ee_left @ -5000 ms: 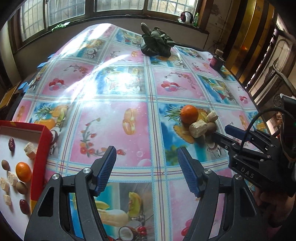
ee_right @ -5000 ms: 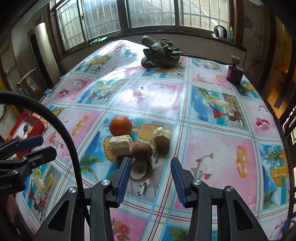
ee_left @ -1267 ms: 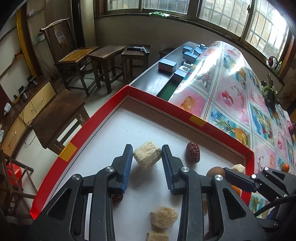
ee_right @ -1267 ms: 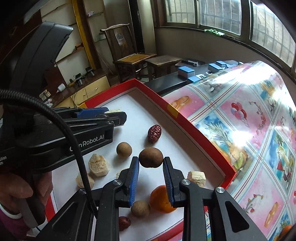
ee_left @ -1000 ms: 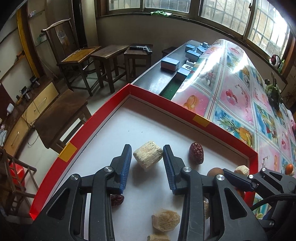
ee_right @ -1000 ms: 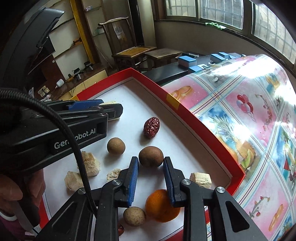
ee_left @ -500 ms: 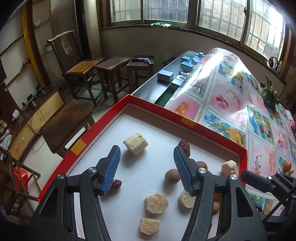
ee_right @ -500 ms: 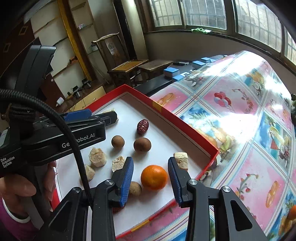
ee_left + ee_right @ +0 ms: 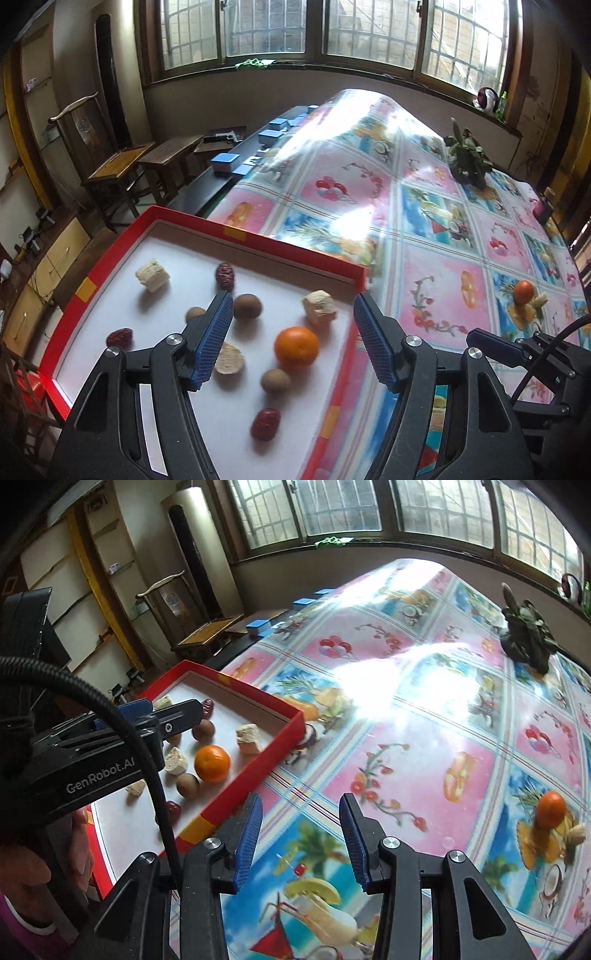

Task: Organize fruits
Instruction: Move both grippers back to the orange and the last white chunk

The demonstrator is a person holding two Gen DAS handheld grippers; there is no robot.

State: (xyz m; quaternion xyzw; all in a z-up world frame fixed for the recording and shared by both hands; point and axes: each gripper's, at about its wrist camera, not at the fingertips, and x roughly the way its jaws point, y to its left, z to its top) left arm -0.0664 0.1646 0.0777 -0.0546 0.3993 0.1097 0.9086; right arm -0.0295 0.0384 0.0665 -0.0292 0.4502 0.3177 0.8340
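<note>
Both spread grippers, left gripper marked "GenRobot.AI", right gripper, apparently left the tray.

Both wrist views, sharing red tray

Left hand-held gripper has let go of the pale chunk, which now lies alone near the far corner of the red tray; its jaws gape wide and it has backed off. Right hand-held gripper has dropped the brown fruit in the tray, opened, and pulled back over the desk.
</note>
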